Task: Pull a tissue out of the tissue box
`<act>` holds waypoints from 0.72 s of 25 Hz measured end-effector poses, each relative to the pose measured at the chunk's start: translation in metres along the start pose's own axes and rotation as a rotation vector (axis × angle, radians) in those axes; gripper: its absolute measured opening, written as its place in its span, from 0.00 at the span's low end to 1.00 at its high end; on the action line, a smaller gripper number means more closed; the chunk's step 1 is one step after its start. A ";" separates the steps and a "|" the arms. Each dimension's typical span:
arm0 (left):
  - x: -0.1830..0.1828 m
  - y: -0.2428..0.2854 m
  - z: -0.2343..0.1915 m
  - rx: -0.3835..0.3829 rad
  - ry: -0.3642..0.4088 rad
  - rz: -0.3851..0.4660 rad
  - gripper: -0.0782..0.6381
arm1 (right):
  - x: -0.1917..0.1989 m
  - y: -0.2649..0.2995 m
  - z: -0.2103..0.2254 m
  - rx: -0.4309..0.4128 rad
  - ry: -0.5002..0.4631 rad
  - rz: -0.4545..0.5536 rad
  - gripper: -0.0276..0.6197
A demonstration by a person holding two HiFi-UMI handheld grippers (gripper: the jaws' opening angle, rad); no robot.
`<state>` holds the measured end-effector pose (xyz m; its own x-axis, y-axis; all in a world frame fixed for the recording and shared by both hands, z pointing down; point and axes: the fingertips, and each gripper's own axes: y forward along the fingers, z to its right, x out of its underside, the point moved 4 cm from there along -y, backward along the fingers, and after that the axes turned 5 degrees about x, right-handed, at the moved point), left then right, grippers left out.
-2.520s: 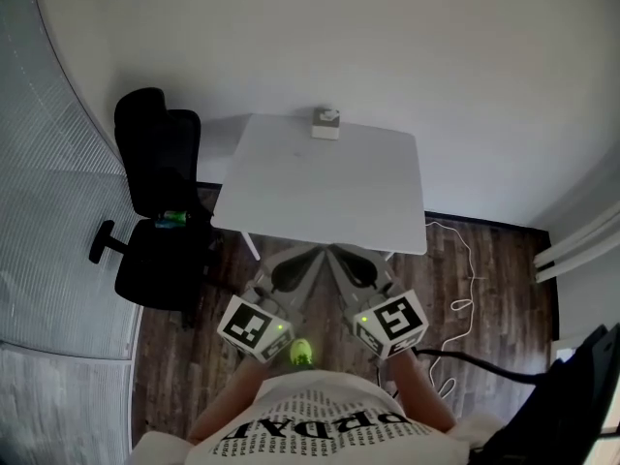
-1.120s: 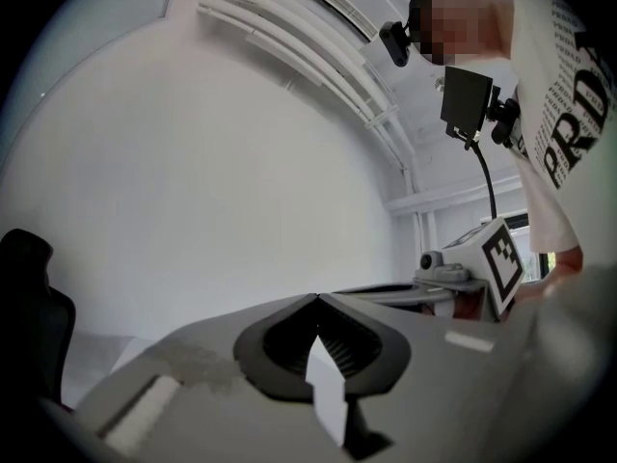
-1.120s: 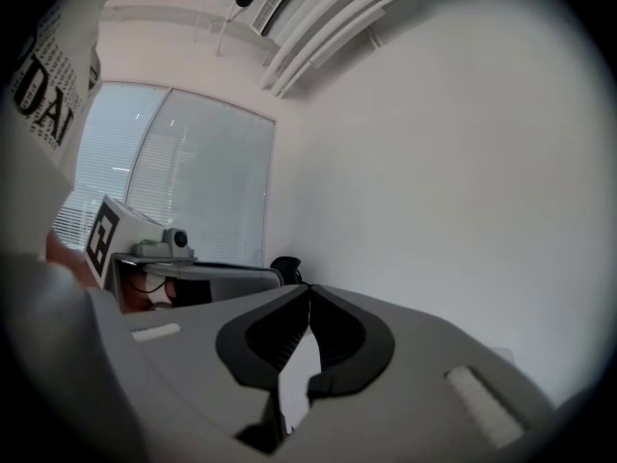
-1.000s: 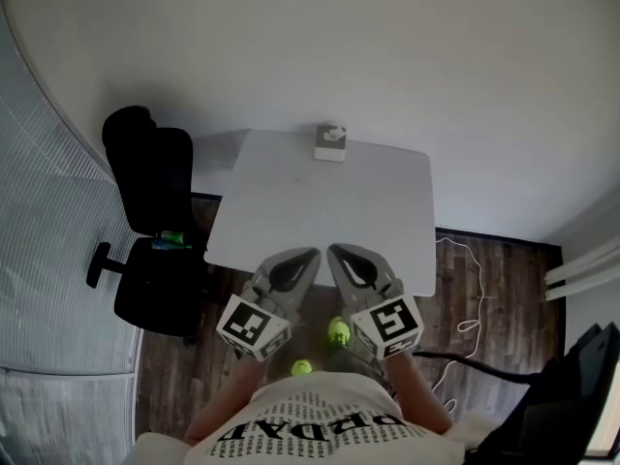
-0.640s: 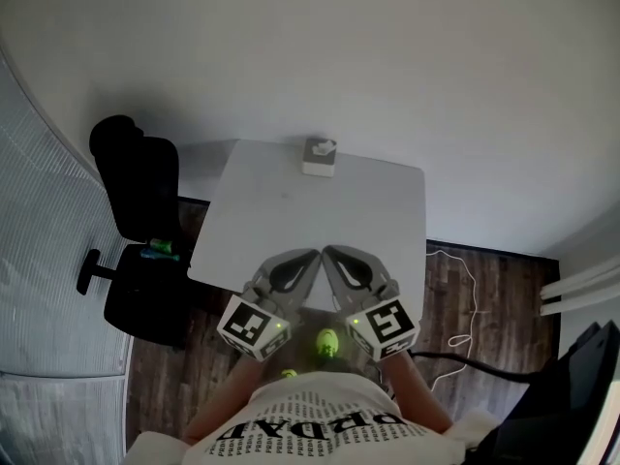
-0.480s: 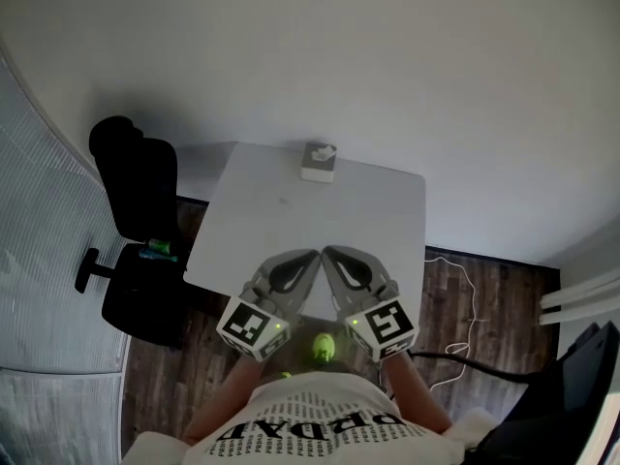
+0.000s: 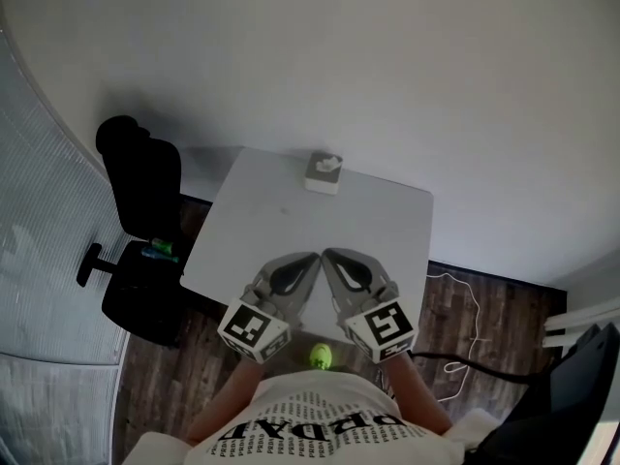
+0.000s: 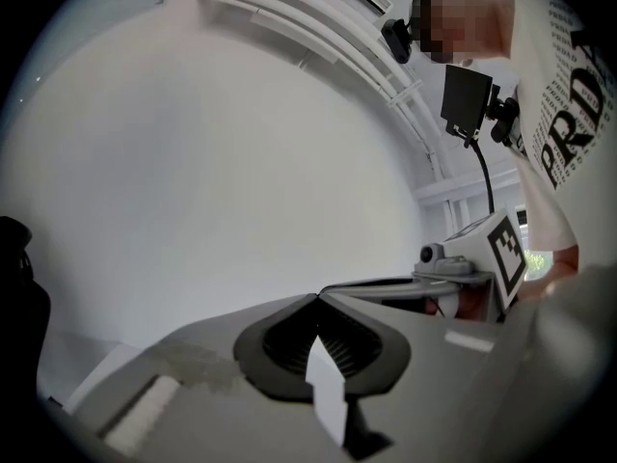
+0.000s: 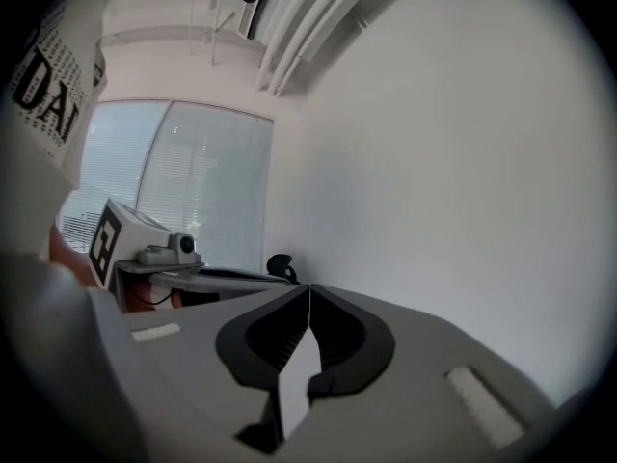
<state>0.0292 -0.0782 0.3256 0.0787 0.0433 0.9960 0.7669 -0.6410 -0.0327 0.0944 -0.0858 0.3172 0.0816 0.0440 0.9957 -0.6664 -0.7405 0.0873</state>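
Moved since earlier: my two tongs, from above floor to table's (image 7: pixel 262 231) near edge. Left tongs (image 7: pixel 312 258): pressed together, empty. Right tongs (image 7: pixel 329 255): likewise. Box (image 7: pixel 325 174): far edge, dead ahead, well apart; neither hand clearly nearer, I judge.

tissue box (image 7: pixel 325 173) sits at the far edge of the table (image 7: pixel 373 226), chair (image 7: pixel 139 177) off to its left, left gripper (image 7: pixel 314 257) and right gripper (image 7: pixel 327 254) side by side over the near edge.
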 end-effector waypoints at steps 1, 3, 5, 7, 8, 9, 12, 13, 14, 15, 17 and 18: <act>0.000 0.003 -0.001 -0.005 -0.004 -0.005 0.11 | -0.001 0.001 0.002 -0.004 0.005 -0.001 0.06; 0.001 0.010 -0.005 -0.008 -0.002 -0.002 0.11 | -0.003 0.005 0.009 -0.010 0.015 -0.001 0.06; 0.001 0.016 -0.009 -0.013 -0.002 0.005 0.11 | -0.002 0.009 0.015 -0.015 0.016 -0.005 0.06; 0.000 0.018 -0.011 -0.019 -0.004 0.003 0.11 | 0.000 0.012 0.019 -0.020 0.007 -0.009 0.06; -0.001 0.018 -0.011 -0.024 -0.010 0.007 0.11 | 0.000 0.013 0.019 -0.023 0.001 -0.011 0.06; -0.002 0.018 -0.010 -0.027 -0.016 0.011 0.11 | 0.000 0.014 0.020 -0.026 0.000 -0.012 0.06; 0.005 0.016 -0.017 -0.025 -0.008 -0.009 0.11 | 0.001 0.021 0.021 -0.032 0.004 -0.016 0.06; 0.008 0.016 -0.021 -0.025 -0.010 -0.016 0.11 | 0.002 0.025 0.021 -0.038 0.002 -0.015 0.06; 0.009 0.016 -0.025 -0.026 -0.017 -0.020 0.11 | 0.002 0.029 0.021 -0.045 -0.001 -0.015 0.06; 0.010 0.017 -0.028 -0.025 -0.028 -0.022 0.11 | 0.003 0.032 0.021 -0.049 -0.005 -0.016 0.06; 0.009 0.017 -0.033 -0.019 -0.046 -0.021 0.11 | 0.005 0.037 0.021 -0.050 -0.007 -0.024 0.06; 0.010 0.017 -0.035 -0.015 -0.050 -0.020 0.11 | 0.006 0.038 0.021 -0.046 -0.006 -0.030 0.06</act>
<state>0.0210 -0.1154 0.3376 0.0952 0.0941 0.9910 0.7593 -0.6506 -0.0111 0.0851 -0.1277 0.3255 0.1063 0.0610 0.9925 -0.6971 -0.7072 0.1182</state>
